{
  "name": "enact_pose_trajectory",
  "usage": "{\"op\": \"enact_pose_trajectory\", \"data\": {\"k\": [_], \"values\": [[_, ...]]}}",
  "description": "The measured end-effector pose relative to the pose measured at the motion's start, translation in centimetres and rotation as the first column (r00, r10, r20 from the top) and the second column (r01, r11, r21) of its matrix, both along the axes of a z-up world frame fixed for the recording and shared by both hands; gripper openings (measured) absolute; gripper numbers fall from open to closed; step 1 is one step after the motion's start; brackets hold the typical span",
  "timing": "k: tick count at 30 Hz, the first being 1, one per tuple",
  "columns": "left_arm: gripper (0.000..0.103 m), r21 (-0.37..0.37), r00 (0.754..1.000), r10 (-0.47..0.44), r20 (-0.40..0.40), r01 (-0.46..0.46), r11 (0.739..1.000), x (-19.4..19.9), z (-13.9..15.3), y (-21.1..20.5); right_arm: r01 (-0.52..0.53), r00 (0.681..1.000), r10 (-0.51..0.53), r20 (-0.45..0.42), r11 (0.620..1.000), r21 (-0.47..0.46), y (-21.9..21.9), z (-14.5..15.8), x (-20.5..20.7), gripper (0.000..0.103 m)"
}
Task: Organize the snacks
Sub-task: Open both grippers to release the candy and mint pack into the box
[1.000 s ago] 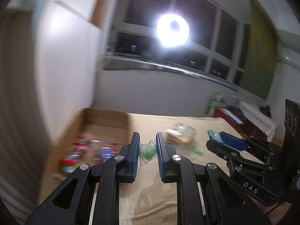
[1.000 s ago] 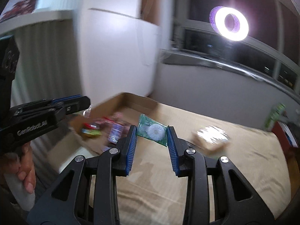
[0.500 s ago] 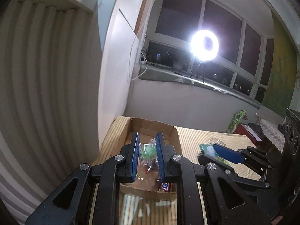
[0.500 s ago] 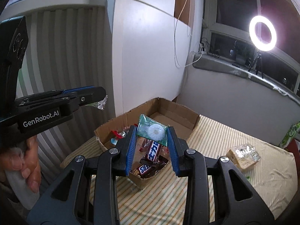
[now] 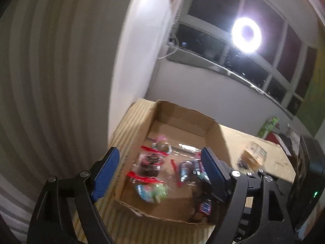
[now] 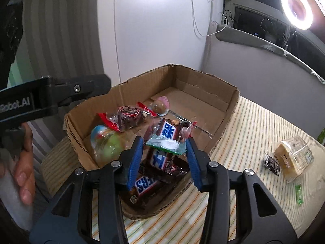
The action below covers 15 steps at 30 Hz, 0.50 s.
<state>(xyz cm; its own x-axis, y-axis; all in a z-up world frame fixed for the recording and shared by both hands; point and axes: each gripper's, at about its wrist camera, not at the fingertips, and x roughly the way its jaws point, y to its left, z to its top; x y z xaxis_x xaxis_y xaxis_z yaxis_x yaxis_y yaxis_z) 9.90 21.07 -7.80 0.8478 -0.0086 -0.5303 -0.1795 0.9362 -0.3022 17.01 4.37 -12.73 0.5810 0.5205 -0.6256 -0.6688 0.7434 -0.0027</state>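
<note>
A brown cardboard box on the striped tablecloth holds several wrapped snacks, among them Snickers bars and a green candy bag. My right gripper hovers over the box's near end with its jaws apart. A green packet with a white disc lies tilted between them, apparently loose. My left gripper is wide open and empty above the box. The green candy bag lies under it in the box.
A clear-wrapped cake, a small dark sachet and a green candy lie on the cloth to the right of the box. A white wall and a ribbed panel stand behind and to the left of the box.
My left gripper has opened and the green candy bag has dropped into the box. My right gripper has moved down over the box and widened, and the green packet is tipping free.
</note>
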Motion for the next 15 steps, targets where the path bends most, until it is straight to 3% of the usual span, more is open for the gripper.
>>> {"op": "enact_pose_trajectory", "data": {"k": [5, 9, 15], "values": [[0.082, -0.005, 1.000, 0.024, -0.006, -0.024, 1.000, -0.3, 0.2, 0.7, 0.010, 1.000, -0.010, 0.018, 1.000, 0.015, -1.1, 0.9, -0.5, 0.048], [0.082, -0.016, 0.999, 0.042, 0.005, -0.042, 0.999, -1.0, 0.9, 1.2, -0.011, 1.000, 0.011, 0.024, 1.000, 0.010, -1.0, 1.8, -1.7, 0.075], [0.082, -0.013, 0.997, 0.068, 0.037, -0.068, 0.998, -3.4, 2.2, 1.8, -0.012, 0.998, 0.011, 0.056, 1.000, 0.021, -0.9, 3.0, -4.1, 0.075]]}}
